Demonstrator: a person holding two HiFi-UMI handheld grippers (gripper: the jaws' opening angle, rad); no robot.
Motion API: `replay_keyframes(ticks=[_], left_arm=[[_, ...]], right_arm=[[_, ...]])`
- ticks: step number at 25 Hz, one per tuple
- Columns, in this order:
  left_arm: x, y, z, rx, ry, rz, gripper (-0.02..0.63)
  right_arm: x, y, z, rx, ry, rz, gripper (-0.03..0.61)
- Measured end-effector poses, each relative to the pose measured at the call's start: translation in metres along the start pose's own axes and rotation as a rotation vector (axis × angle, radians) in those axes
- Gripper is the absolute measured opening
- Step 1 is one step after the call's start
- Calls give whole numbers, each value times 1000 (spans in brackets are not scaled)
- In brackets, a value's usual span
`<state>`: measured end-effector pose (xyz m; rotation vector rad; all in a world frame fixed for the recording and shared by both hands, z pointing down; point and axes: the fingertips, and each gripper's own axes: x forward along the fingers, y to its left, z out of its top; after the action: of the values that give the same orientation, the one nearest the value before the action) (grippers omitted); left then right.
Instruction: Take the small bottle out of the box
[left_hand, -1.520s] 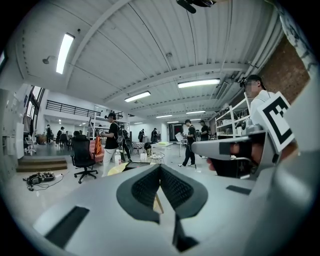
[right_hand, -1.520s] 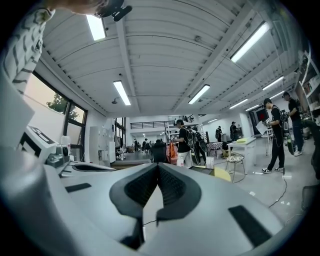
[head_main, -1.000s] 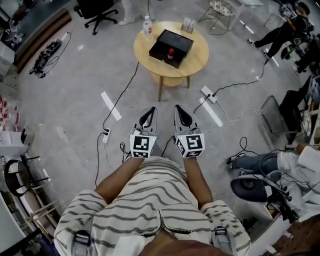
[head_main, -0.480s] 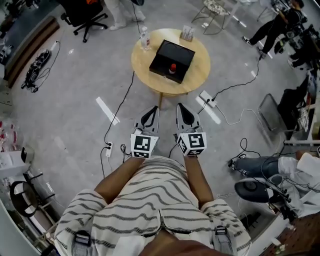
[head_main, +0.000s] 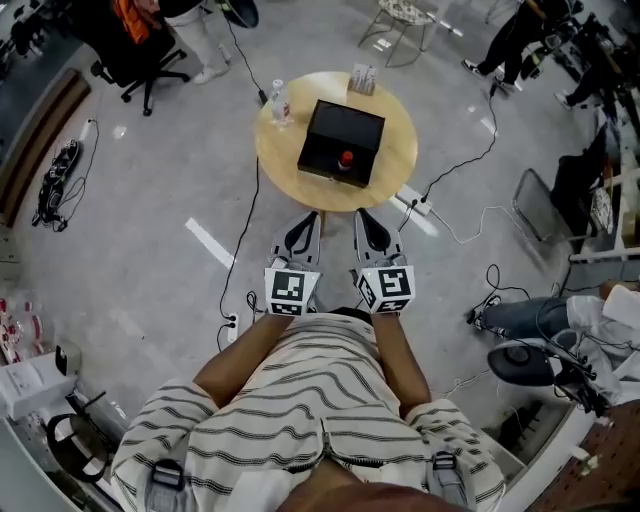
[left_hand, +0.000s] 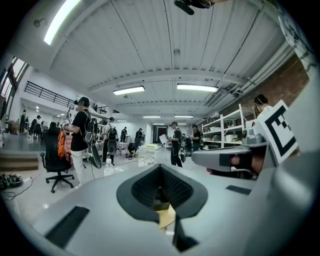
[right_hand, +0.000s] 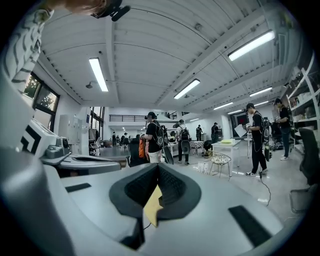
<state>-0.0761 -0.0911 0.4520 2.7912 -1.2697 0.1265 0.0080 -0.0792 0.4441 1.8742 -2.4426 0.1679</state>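
Note:
In the head view a round wooden table (head_main: 290, 170) bears a black open box (head_main: 330, 135). A small bottle with a red cap (head_main: 346, 159) stands inside the box near its front edge. My left gripper (head_main: 312, 216) and right gripper (head_main: 362, 214) are held side by side in front of my chest, pointing at the table, their tips just short of its near rim. Both are shut with nothing between the jaws. The left gripper view (left_hand: 160, 168) and the right gripper view (right_hand: 158, 168) show closed pads and the room beyond; the box is hidden in both.
A clear water bottle (head_main: 279, 100) and a small card stand (head_main: 362, 78) also sit on the table. Cables and a power strip (head_main: 412, 203) lie on the floor under and beside it. An office chair (head_main: 135, 50) stands far left; people and a folding chair (head_main: 540, 205) are at right.
The table with the box has come closer to both grippers in the head view; it now lies just beyond their tips. Both grippers have stayed shut and side by side.

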Motion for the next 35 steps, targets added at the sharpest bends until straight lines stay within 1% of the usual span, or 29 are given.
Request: replay_keyframes(ticks=[4,12,21,27,35], left_arm=[[11,7,-2,-11,5,-23,21],[27,13,-10,-21,42,-30,21],[63,2,-11,-13,53,-15,21],[83,-5,-13,-7,63,13,21],[102,-3,-22,-10,86,48,21]], right_arm=[[12,-5,-2,0,13,-29,11],[31,-10,-7,0,46,-16,11],[42,-48,-9,11,58,1,11],[49,-70,-14,18,65,29,11],[64,-83,-25,8,92,72,11]])
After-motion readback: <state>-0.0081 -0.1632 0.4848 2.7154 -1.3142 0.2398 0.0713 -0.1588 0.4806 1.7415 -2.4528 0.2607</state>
